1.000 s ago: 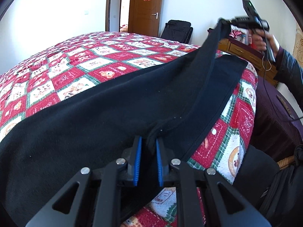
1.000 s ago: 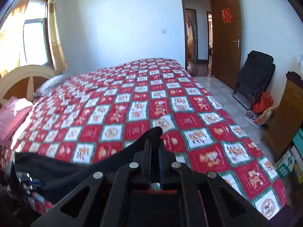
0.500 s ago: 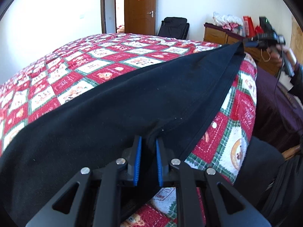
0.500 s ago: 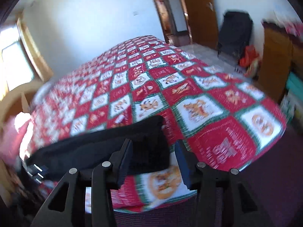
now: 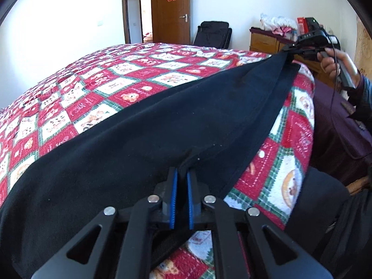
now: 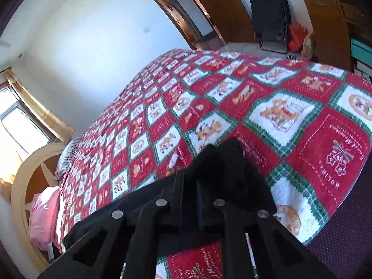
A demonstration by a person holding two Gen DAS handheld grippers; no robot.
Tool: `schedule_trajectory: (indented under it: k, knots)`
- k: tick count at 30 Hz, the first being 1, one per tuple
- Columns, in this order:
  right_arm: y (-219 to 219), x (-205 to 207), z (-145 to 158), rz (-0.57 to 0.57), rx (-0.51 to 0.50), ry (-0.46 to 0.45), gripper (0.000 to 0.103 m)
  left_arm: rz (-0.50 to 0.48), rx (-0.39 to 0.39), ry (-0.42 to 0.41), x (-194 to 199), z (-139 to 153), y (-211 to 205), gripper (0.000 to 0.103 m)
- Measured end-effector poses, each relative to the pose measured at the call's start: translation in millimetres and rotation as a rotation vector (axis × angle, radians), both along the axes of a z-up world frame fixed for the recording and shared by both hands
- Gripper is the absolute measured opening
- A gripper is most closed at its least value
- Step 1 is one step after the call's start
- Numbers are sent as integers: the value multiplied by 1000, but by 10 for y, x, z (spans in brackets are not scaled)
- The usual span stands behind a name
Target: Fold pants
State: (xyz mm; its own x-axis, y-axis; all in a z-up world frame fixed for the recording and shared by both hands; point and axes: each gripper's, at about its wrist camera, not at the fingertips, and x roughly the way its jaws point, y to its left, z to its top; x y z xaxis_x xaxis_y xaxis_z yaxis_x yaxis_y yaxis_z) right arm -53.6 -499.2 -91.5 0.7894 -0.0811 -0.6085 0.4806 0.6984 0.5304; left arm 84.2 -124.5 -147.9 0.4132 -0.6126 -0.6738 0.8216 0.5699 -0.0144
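Observation:
Black pants (image 5: 144, 139) lie stretched along the near edge of a bed with a red, white and green quilt (image 5: 97, 86). My left gripper (image 5: 181, 186) is shut on the pants' near end, blue pads pinching a fold of cloth. My right gripper (image 5: 289, 48) shows far right in the left wrist view, shut on the other end and holding it taut just above the bed corner. In the right wrist view the right gripper (image 6: 189, 193) grips bunched black pants cloth (image 6: 223, 162), which trails away to the left along the quilt (image 6: 279, 116).
A wooden dresser (image 5: 265, 41) with clutter stands past the bed's far corner, a black folding chair (image 5: 214, 34) by the open wooden door (image 5: 172, 11). A pink pillow (image 6: 44, 211) and curved headboard (image 6: 25, 176) are at the bed's left end. A dark purple bedskirt (image 5: 334, 125) hangs at the edge.
The right gripper came down from high above to the bed corner, laying the pants flatter; its jaws looked apart half a second ago and are shut on the cloth now. The left gripper held still.

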Motion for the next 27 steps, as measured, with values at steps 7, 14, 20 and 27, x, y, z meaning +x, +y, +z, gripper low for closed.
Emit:
schedule_trajectory:
  k: [7,14,20,27]
  knots:
    - [25,-370,-56,-43,-88,24,6,-49,-30,43,-55,-21,80,8]
    - [-85,-581,-279,-35,6,8,5,-6,-29,-10,-111,37,124,9]
    - [57,-533,-246,7,42,-44,45,-21,0,-56,-127,55,-56,13]
    - [81,-452,-295,-9,6,-22,45,-82,104,-172,-266,25,-416,46]
